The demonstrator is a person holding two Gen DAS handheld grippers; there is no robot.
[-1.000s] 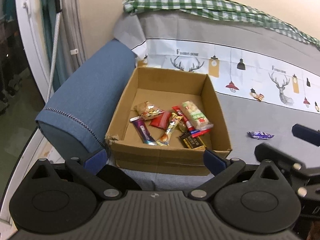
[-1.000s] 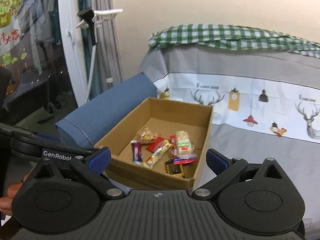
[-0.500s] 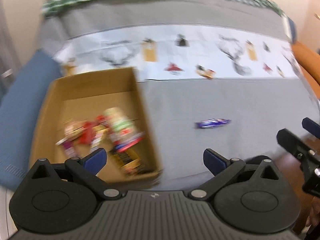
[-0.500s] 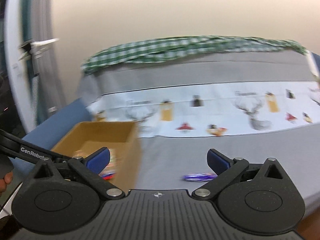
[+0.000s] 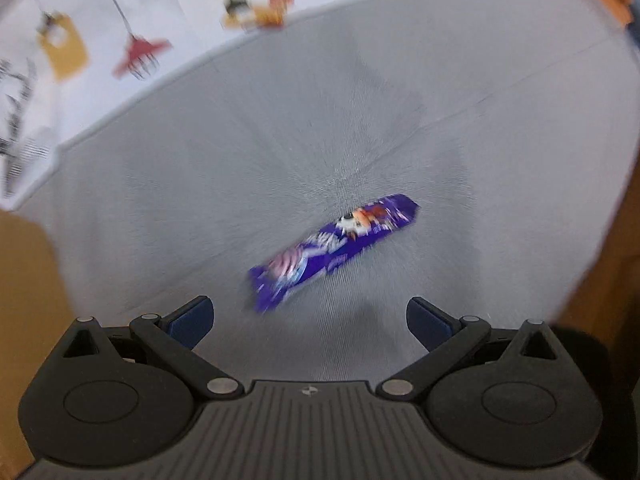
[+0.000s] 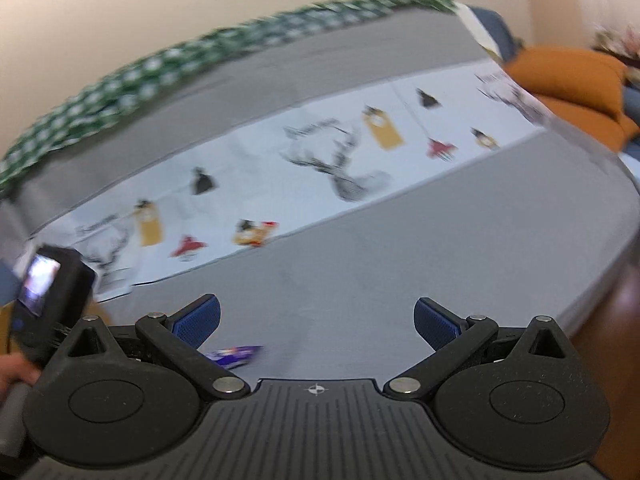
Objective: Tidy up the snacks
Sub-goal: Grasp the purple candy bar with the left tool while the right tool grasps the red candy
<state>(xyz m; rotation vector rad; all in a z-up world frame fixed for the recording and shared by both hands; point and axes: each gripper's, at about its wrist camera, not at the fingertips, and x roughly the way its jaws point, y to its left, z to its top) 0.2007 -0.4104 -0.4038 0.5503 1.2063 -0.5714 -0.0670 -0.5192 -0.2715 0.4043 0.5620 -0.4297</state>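
At the far left edge of the left wrist view a tan strip [image 5: 24, 320] shows, too blurred to identify. The left hand-held gripper [image 5: 310, 322] is spread wide and empty, aimed down at a grey cover [image 5: 460, 140]. A purple snack bar [image 5: 334, 246] lies flat on that cover just ahead of the fingertips, between their lines and slightly toward the right finger. Its long axis runs diagonally, near end low and left, far end up and right, so the jaws would likely need some twist to close across its width. The right hand-held gripper [image 6: 318, 322] is also spread and empty; the bar [image 6: 234, 354] peeks out under its left finger, well off centre. The left looks the nearer and better lined up.
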